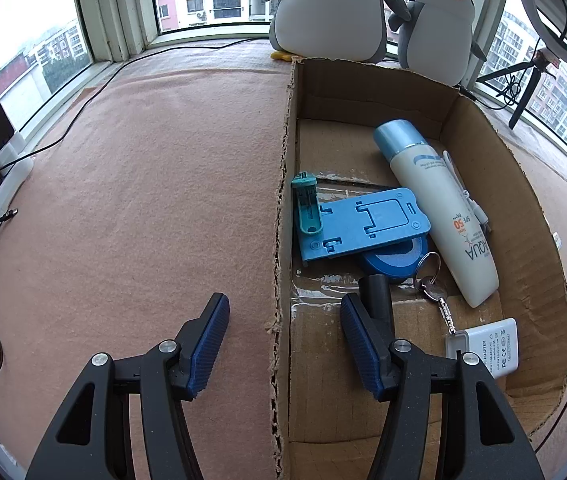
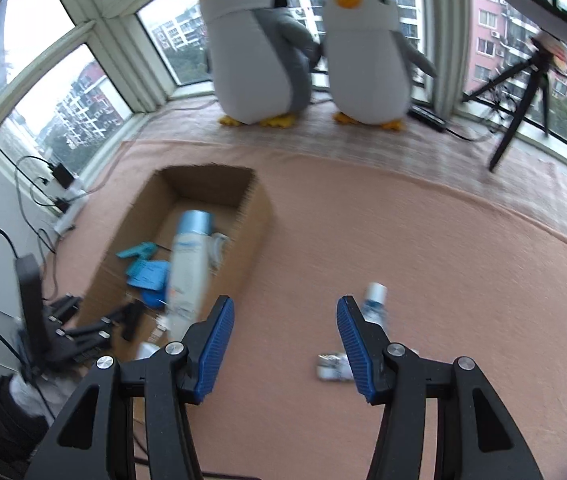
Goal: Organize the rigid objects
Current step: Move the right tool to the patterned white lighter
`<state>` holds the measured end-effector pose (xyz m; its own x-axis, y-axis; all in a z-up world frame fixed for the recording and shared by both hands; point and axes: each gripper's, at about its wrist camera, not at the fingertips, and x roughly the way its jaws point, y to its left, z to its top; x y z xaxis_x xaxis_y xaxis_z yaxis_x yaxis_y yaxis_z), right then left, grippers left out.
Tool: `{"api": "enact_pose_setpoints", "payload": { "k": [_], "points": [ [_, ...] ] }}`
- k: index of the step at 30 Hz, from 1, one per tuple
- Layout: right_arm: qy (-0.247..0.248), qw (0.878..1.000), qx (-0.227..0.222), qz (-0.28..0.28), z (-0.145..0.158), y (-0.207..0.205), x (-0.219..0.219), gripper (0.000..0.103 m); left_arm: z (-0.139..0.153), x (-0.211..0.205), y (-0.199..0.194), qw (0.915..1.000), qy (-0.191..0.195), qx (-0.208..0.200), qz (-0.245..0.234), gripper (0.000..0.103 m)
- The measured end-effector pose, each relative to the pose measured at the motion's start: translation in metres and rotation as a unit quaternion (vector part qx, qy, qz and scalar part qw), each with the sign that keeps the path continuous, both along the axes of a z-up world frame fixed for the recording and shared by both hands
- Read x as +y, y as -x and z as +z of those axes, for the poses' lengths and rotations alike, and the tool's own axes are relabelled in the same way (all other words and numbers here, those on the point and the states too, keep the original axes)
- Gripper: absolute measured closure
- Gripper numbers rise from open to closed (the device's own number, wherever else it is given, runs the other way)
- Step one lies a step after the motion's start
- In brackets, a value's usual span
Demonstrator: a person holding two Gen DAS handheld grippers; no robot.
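Cardboard box (image 1: 483,140) holding sunscreen bottle (image 1: 439,208), left gripper (image 1: 285,344) apart, right gripper (image 2: 285,344) apart

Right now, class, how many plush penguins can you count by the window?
2. The larger penguin stands on the left, the smaller penguin on its right, both on the ledge behind the cardboard box. None seems hidden.

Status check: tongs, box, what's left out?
Both tongs open, left straddling the box wall, right empty. Small bottle and small packet outside on cloth. Path clear.
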<state>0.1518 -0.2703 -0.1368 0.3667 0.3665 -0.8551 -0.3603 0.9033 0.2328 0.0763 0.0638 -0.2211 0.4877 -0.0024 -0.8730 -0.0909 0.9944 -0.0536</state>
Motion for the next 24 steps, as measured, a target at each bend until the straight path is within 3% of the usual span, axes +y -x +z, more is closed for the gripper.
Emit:
{"api": "enact_pose_setpoints", "payload": {
  "k": [7,24],
  "points": [
    [0.008,0.999,0.036,-0.021,-0.031,-0.009,-0.043,0.054,0.0,0.0,0.001,1.0,-0.003,0.0,-0.001,0.041],
    [0.009,0.997,0.076,0.015,-0.06,-0.025,-0.036,0.054,0.0,-0.001,0.001,1.0,-0.004,0.0,-0.001,0.041]
  ]
}}
